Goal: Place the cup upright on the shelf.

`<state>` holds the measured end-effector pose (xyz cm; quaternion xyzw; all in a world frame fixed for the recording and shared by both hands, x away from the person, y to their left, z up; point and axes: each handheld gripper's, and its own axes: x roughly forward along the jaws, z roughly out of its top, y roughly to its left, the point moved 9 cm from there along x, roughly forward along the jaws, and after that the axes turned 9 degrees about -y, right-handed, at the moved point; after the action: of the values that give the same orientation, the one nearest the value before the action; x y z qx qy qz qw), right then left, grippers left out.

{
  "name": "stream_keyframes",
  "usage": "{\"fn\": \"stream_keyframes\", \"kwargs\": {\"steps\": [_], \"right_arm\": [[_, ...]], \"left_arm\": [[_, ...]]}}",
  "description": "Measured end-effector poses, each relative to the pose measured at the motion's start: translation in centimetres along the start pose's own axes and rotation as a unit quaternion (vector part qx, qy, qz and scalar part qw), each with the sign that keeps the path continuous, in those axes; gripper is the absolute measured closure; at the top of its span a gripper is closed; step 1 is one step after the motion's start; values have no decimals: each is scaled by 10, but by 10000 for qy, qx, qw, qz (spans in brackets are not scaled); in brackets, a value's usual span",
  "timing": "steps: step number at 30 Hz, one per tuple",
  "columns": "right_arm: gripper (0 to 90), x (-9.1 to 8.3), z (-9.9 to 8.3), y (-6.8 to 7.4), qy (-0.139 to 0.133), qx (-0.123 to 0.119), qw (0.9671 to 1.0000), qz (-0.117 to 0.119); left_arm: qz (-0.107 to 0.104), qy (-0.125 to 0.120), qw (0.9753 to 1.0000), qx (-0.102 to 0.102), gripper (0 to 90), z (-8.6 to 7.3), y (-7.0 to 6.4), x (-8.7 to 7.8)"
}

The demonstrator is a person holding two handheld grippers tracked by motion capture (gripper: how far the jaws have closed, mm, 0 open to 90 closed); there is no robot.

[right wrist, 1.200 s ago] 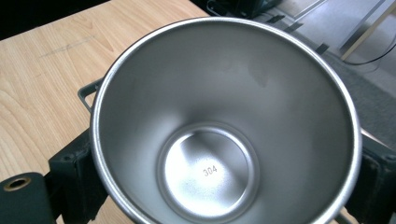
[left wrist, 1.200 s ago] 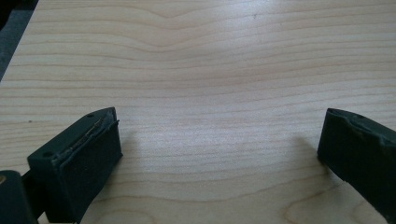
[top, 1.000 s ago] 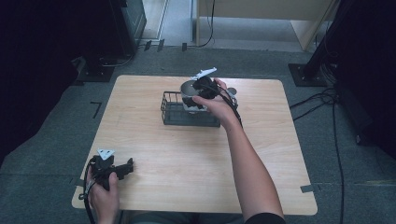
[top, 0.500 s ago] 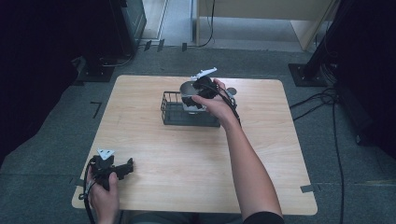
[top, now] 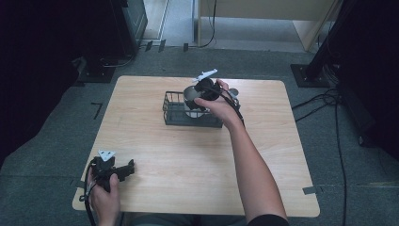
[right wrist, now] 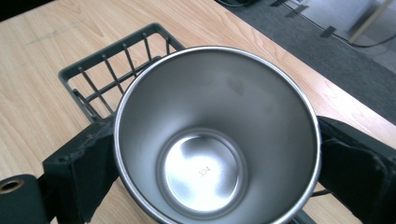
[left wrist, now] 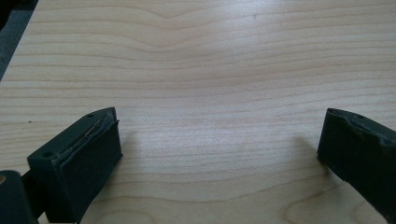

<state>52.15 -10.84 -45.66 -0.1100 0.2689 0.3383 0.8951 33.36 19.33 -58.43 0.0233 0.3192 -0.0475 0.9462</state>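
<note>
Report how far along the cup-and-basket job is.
Done: the right gripper has its jaws closed on the steel cup, one on each side of its wall. In hand: the cup is held over the right end of the wire basket; whether it touches the basket floor cannot be told. Left: probably setting it down and letting go. The left gripper rests open near the table's front left corner, holding nothing.
</note>
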Motion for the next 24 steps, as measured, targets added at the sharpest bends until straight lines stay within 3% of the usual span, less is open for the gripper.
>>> {"fn": "stream_keyframes", "kwargs": {"steps": [5,13,24], "right_arm": [[45,-1,-1,-1,-37,65,10000,5],[0,-13,-1,-2,-108,484,9985,-240],[0,-54,-2,-6,-531,758,9945,-487]], "left_arm": [[0,0,10000,1,0,0,0,0],[-3,1,10000,0,0,0,0,0],[-2,0,10000,1,0,0,0,0]]}}
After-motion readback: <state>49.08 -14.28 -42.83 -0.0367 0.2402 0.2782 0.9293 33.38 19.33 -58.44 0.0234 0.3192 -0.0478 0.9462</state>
